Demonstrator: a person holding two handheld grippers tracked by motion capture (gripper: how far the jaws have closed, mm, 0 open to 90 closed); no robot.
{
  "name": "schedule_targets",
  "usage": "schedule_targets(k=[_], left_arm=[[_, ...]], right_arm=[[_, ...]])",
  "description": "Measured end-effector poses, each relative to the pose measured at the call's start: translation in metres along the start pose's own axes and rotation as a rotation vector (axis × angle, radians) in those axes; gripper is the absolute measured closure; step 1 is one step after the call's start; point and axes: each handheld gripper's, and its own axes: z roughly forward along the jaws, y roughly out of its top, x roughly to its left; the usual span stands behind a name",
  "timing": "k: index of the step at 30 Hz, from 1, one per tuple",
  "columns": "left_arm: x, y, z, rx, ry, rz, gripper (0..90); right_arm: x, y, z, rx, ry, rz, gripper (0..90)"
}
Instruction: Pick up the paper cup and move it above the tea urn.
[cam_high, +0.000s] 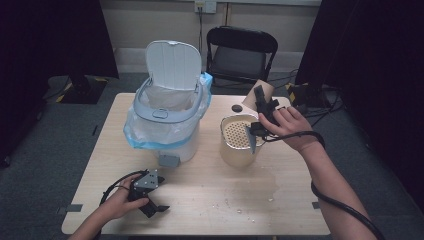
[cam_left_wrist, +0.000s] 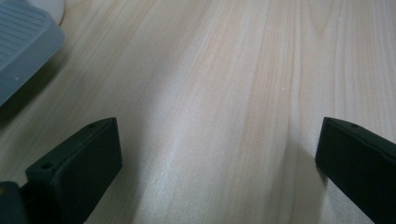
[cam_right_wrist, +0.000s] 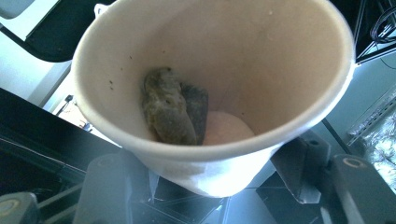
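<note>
My right gripper (cam_high: 263, 100) is shut on a tan paper cup (cam_high: 253, 96), held tilted above the table's far right, just behind a cream pot with a perforated insert (cam_high: 239, 135). In the right gripper view the cup (cam_right_wrist: 261, 60) sits between the jaws of my right gripper (cam_right_wrist: 229, 186), its mouth facing the camera, with a wet dark tea bag (cam_right_wrist: 173, 109) stuck inside. My left gripper (cam_high: 159, 195) rests open on the table (cam_high: 210, 200) at the near left. Bare wood lies between the jaws of my left gripper (cam_left_wrist: 217, 135).
A white pedal bin (cam_high: 165, 120) with a blue liner stands at centre left, lid up, its grey pedal (cam_high: 169, 161) (cam_left_wrist: 23, 42) close to my left gripper. A small dark disc (cam_high: 237, 108) lies behind the pot. A wet patch (cam_high: 255, 180) marks the wood. A black chair (cam_high: 240, 52) stands beyond.
</note>
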Motion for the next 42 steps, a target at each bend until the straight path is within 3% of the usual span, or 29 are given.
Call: schedule_targets(k=[12, 13, 14, 17, 19, 22, 29, 32, 33, 34, 35, 36, 37, 40, 42], left_arm=[[0.000, 0.000, 0.000, 0.000, -0.004, 0.000, 0.0], [0.000, 0.000, -0.001, 0.008, -0.002, 0.002, 0.0], [0.000, 0.000, -0.001, 0.005, -0.003, 0.001, 0.0], [0.000, 0.000, 0.000, -0.001, -0.004, 0.000, 0.0], [0.000, 0.000, -0.001, 0.007, -0.003, 0.001, 0.0], [0.000, 0.000, -0.001, 0.007, -0.003, 0.001, 0.0], [0.000, 0.000, 0.000, 0.003, -0.005, 0.001, 0.0], [0.000, 0.000, -0.001, 0.007, -0.004, 0.003, 0.0], [0.001, 0.000, 0.000, 0.001, -0.005, 0.003, 0.0], [0.001, 0.000, 0.000, 0.002, -0.006, 0.003, 0.0], [0.001, 0.000, 0.000, 0.002, -0.008, 0.004, 0.0], [0.001, 0.000, 0.000, 0.002, -0.008, 0.004, 0.0], [0.001, 0.000, 0.000, 0.002, -0.007, 0.005, 0.0], [0.001, 0.000, 0.000, 0.001, -0.008, 0.004, 0.0], [0.001, 0.000, 0.000, 0.002, -0.008, 0.004, 0.0]], right_arm=[[-0.002, 0.001, 0.001, -0.003, 0.008, 0.012, 40.3], [0.000, 0.002, 0.003, -0.005, 0.038, -0.023, 40.5], [0.003, 0.003, 0.004, -0.008, 0.036, -0.043, 40.6], [0.000, 0.007, 0.004, -0.009, 0.033, -0.035, 40.7], [0.002, 0.012, 0.003, -0.025, 0.029, -0.089, 40.8], [-0.001, 0.014, 0.004, -0.020, 0.031, -0.067, 40.7], [0.002, 0.011, 0.003, -0.032, 0.040, -0.085, 40.4], [0.001, 0.007, 0.001, -0.025, 0.017, -0.078, 40.4], [-0.001, 0.006, -0.001, -0.021, -0.013, -0.047, 40.6], [-0.002, 0.009, 0.001, -0.039, 0.061, -0.050, 41.1], [0.000, 0.013, 0.001, -0.046, 0.096, -0.164, 41.5], [0.007, 0.014, 0.001, -0.082, 0.098, -0.232, 41.6], [0.005, 0.015, 0.000, -0.091, 0.097, -0.246, 41.6], [0.001, 0.016, 0.000, -0.084, 0.076, -0.218, 41.5], [-0.002, 0.017, -0.001, -0.094, 0.058, -0.245, 41.3]])
